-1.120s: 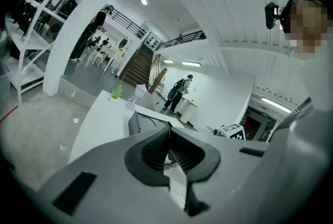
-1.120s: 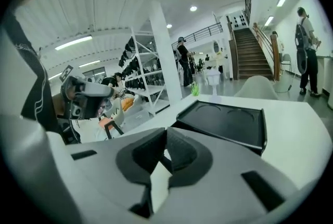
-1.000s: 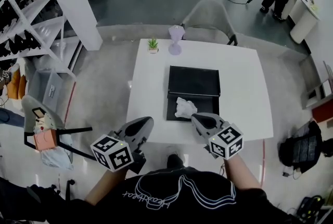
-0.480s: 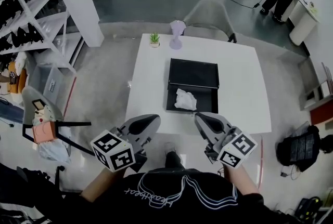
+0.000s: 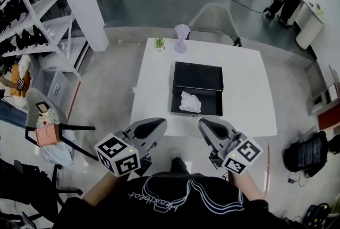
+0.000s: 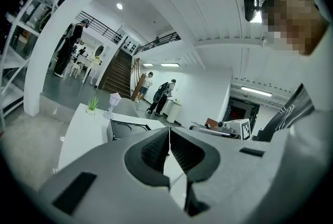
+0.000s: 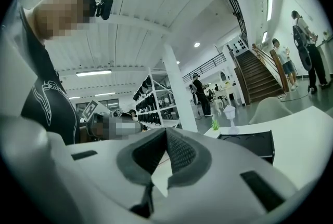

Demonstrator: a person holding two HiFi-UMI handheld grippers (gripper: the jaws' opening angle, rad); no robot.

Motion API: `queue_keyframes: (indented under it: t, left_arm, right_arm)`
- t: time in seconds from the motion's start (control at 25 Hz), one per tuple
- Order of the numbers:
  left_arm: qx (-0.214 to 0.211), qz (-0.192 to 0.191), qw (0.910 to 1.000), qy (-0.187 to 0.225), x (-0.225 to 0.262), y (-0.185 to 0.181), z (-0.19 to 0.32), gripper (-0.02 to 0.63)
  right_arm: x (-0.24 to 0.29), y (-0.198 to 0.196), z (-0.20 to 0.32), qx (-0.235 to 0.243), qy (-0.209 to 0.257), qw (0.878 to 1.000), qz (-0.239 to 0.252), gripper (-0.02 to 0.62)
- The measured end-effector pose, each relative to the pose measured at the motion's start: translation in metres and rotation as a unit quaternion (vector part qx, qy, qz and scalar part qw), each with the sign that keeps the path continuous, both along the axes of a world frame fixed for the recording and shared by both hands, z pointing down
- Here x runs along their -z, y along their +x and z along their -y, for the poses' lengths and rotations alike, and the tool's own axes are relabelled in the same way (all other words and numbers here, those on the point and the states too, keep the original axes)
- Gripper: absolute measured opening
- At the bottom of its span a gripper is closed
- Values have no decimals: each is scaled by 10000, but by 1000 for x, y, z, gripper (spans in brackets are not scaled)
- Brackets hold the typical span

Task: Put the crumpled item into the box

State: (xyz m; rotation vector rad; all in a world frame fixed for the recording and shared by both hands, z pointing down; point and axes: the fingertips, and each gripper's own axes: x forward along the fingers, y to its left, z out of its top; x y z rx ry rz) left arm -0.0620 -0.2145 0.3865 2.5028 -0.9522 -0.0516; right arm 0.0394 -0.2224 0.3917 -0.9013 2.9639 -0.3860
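White crumpled paper (image 5: 189,102) is sitting inside the black box (image 5: 196,76) right now. It lies in the near half, a little left of that half's middle, and the far half shows plain black. The box stands about mid-table on the white table (image 5: 244,90), its long sides running away from the person.

Over to the left gripper (image 5: 162,123): it hangs above the near edge of the table, toward the near left corner, marker cube out behind it. Its own view shows the two dark ribbed pads (image 6: 156,150) pressed together at the tips, with nothing caught between them. The right gripper (image 5: 203,124) is level with it over that same near edge, just short of the box's near wall and not touching it. Its jaws are likewise squeezed together and empty, and the box shows off to the right in its view (image 7: 250,142).

Both tips point up the table toward the box. The paper is clear of both, between their lines and further in.

At the far left corner stands a small green plant (image 5: 159,42). Just beside it on the far edge is a lilac stemmed ornament (image 5: 181,38). A grey chair (image 5: 215,18) is drawn up beyond that edge.
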Motion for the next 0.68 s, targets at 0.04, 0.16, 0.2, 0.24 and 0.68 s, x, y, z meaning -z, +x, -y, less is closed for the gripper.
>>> queue_keyframes:
  t: [0.04,0.16,0.2,0.24,0.68]
  left_arm:
    - [5,-2,10000,-2,0,0,0,8]
    - [20,-1,10000,-9,-1,-2,1,8]
    - [29,-2,10000,-12,-1,-4,2,8]
    - [40,-6,10000,-15,-2,-5,3,8]
    - [59,-71,9999,-104,-9,-7,16,8]
  right_arm:
    - [0,0,0,4,-5,10000,-1,3]
    - [-2,-3,1,26,1,10000,-30,3]
    - [-3,-5,2,34,3,10000,-35,3]
    - [-3,-6,3,40,2,10000,-39,3]
    - [-12,-6,13,0,-98,9999,-134,3]
